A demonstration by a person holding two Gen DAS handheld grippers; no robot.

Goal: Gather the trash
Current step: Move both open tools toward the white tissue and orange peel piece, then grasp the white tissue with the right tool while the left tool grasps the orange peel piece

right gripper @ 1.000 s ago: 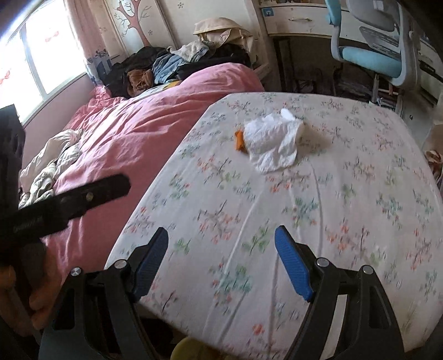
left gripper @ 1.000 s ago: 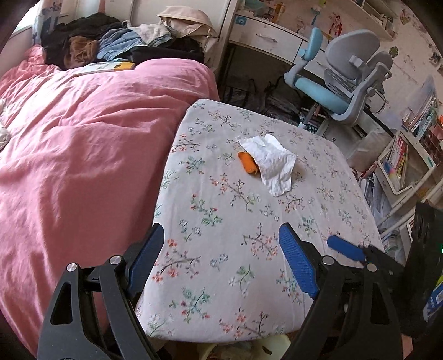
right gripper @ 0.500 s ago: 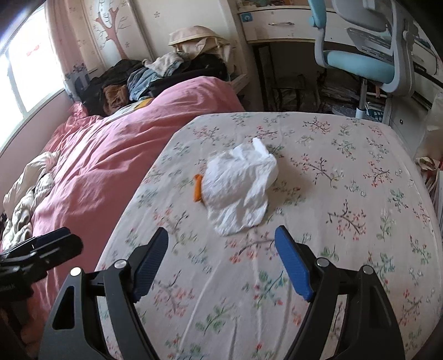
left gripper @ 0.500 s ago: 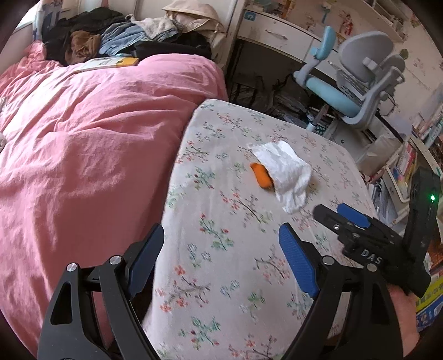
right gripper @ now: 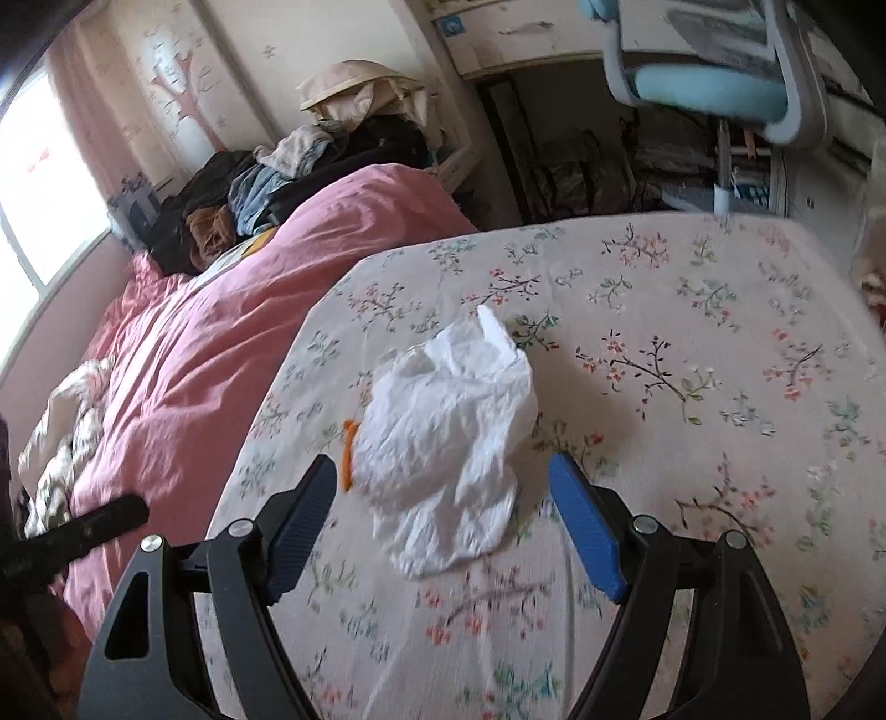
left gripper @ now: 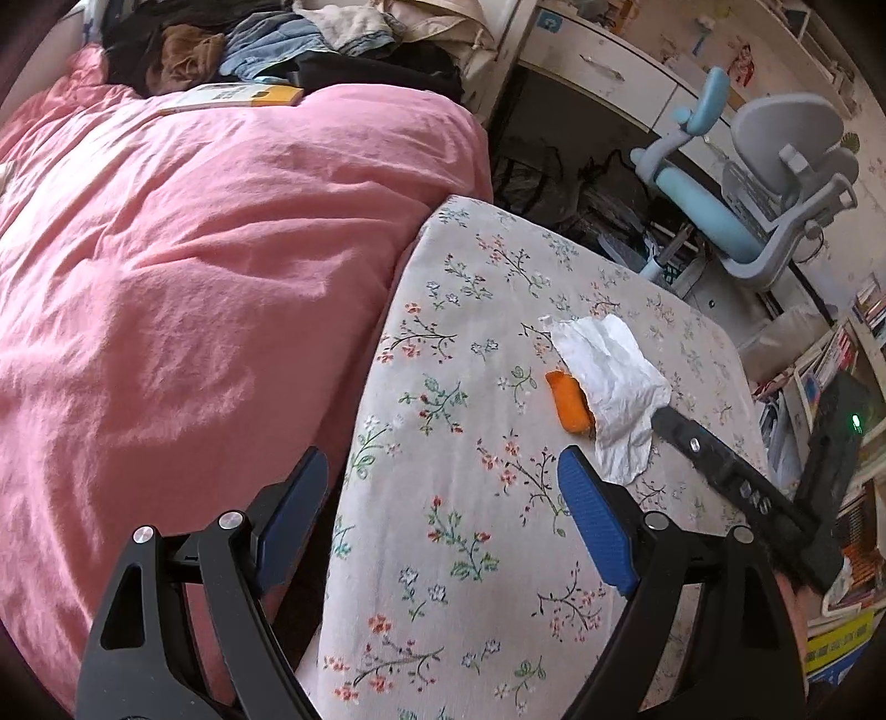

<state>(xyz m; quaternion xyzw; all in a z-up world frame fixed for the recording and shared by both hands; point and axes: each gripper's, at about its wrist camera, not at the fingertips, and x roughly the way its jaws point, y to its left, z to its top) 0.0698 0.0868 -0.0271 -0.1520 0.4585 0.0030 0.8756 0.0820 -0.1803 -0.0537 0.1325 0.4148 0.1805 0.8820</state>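
Note:
A crumpled white tissue lies on the floral-covered table. An orange piece of trash sits against the tissue's left side, half tucked under it. My right gripper is open, its blue pads spread just in front of the tissue with nothing between them. In the left wrist view one finger of that right gripper reaches the tissue's right edge. My left gripper is open over the table's left edge, nearer than the trash and left of it.
A bed under a pink duvet runs along the table's left side, with piled clothes and a book at its head. A blue-grey desk chair and a desk stand beyond the table. Bookshelves are on the right.
Both grippers have moved forward toward the trash. The tissue now looms large just ahead of the right gripper's pads, and the right gripper's finger has reached the tissue's edge in the left view. Both stayed open.

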